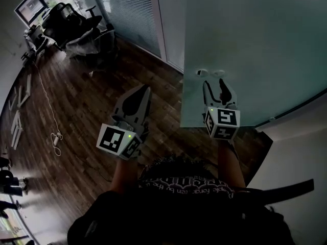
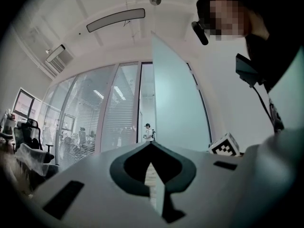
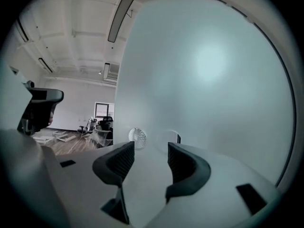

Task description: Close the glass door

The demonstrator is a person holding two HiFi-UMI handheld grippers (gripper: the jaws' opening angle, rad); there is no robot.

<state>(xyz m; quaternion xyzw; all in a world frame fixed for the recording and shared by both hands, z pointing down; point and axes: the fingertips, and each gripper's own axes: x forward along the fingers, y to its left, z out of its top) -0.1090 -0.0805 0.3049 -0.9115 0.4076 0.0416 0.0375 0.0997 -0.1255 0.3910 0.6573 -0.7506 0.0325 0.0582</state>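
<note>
Right gripper [image 3: 149, 148] gapes, ribbed pads [image 3: 121, 160] facing a perhaps meshed disc [image 3: 137, 137] on the frosted glass door [image 3: 213, 70]; left gripper [image 2: 152, 145] closed.

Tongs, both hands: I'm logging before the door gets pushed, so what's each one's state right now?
Left tongs: closed, empty.
Right tongs: open, holding nothing, facing the glass door.

The glass door [image 1: 245, 45] looks frosted and smooth; the floor [image 1: 92, 106] is dark, slightly glossy wood planks.
</note>
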